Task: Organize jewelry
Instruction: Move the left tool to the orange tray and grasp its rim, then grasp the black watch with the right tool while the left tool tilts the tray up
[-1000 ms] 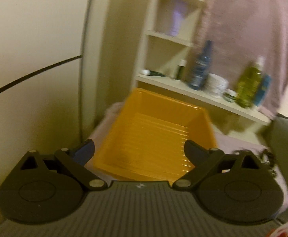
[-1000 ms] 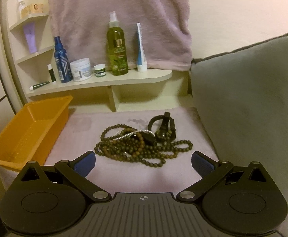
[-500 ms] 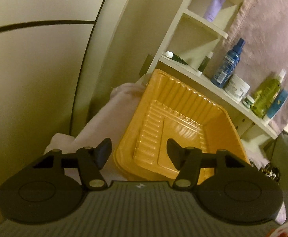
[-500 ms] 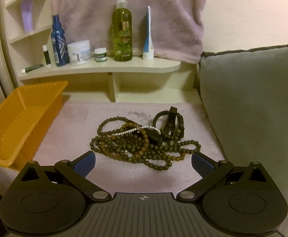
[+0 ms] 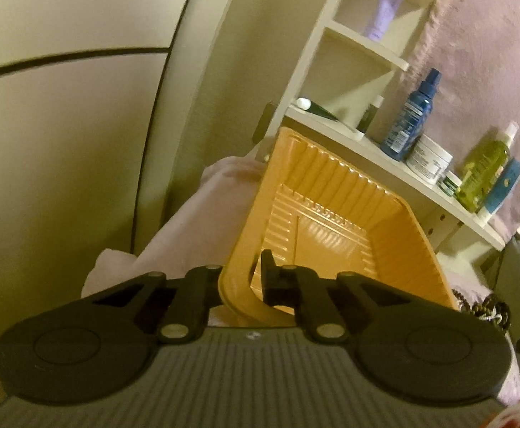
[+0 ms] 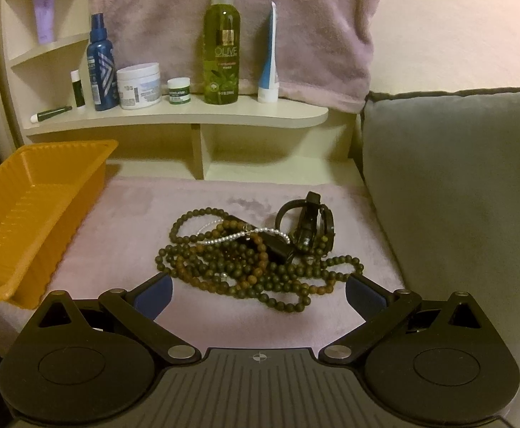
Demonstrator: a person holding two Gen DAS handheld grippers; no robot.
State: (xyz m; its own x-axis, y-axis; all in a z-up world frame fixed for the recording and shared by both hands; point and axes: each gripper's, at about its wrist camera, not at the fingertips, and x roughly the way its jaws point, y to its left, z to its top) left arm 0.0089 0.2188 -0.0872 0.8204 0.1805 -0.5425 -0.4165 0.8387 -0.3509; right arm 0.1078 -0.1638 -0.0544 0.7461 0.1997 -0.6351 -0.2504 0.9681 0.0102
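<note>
An empty orange plastic tray (image 5: 331, 192) sits at the left of the pink cloth. My left gripper (image 5: 243, 280) is shut on the rim at its near corner, one finger outside the wall and one inside. In the right wrist view the same tray (image 6: 28, 214) lies left of a tangled pile of brown and green bead necklaces (image 6: 245, 264). A thin pearl strand (image 6: 245, 236) and a black watch (image 6: 309, 224) lie on that pile. My right gripper (image 6: 258, 290) hovers just in front of the pile, open, with nothing between its fingers.
A cream shelf (image 6: 188, 116) behind the cloth carries a blue spray bottle (image 6: 99, 67), a white jar (image 6: 139, 85), a green olive bottle (image 6: 222, 42) and a tube. A grey cushion (image 6: 456, 185) walls the right side. A pink towel (image 6: 260, 18) hangs at the back.
My left gripper came down onto the tray's near corner and closed from wide open onto its rim. The right gripper drew slightly closer to the bead pile and stayed open.
</note>
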